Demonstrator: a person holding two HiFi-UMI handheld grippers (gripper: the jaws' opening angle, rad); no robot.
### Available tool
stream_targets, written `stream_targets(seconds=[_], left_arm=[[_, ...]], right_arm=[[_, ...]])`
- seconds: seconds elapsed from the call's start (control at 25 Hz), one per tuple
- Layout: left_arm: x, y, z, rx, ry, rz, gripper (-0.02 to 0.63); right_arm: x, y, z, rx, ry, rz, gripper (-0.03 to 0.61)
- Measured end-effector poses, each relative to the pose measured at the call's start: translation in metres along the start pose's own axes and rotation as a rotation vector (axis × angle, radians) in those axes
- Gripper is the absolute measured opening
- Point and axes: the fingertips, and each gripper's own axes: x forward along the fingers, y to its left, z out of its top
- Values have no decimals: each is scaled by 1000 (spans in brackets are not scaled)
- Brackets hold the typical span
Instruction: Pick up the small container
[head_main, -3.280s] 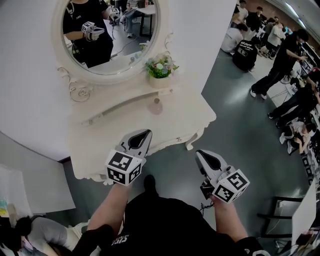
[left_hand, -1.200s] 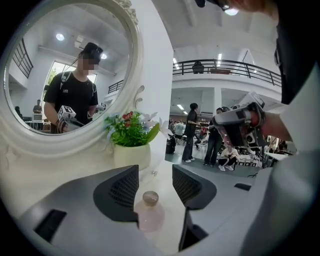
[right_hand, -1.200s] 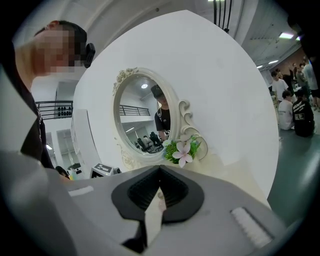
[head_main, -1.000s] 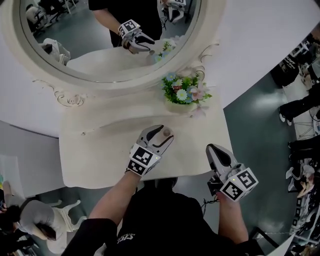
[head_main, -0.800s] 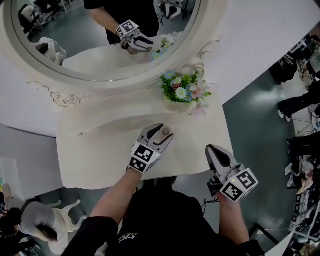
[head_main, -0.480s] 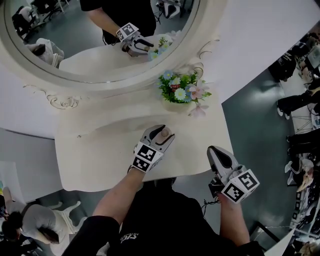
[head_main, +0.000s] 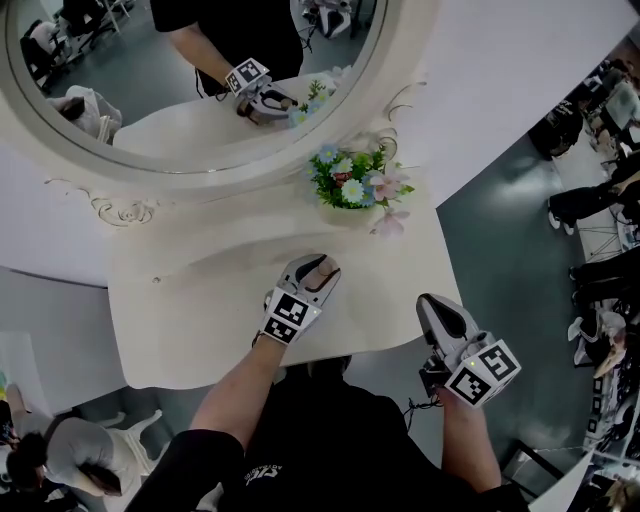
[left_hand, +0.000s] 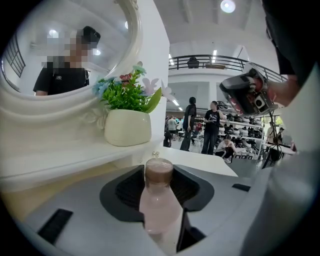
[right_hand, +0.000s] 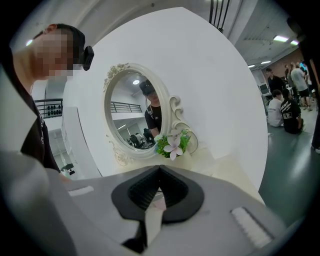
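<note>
- The left gripper (head_main: 321, 268) has sunk toward the tabletop (head_main: 190, 310), and its fingers have just been closing onto the small container (left_hand: 160, 200).
- It is a pale pink bottle with a brown cap.
- The right gripper (head_main: 430, 300) has its fingers clenched and empty.

Small container (left_hand: 159, 205), pink, brown-capped, seemingly upright

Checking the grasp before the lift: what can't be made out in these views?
Base of the small container: left gripper view, hidden behind the left gripper, whose jaws have just been closing around it.
Its body: head view, covered by that gripper; only the top shows.
Whether it touches the table: contact hidden in both views.
</note>
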Motion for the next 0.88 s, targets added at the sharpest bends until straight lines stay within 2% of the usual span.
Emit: stream_targets(seconds=[0.24, 0.48, 0.68, 0.88], left_arm=[[0, 0, 0, 20, -11, 25, 146], [0, 1, 0, 19, 48, 30, 144], [-11, 0, 22, 8, 29, 10, 144], [-29, -9, 49, 45, 27, -13, 144]], right_arm=[[-3, 9, 0, -8, -6, 6, 11], [-4, 12, -6, 4, -2, 9, 11], [-3, 18, 2, -9, -32, 17, 11], [-12, 23, 9, -14, -70, 8, 11]])
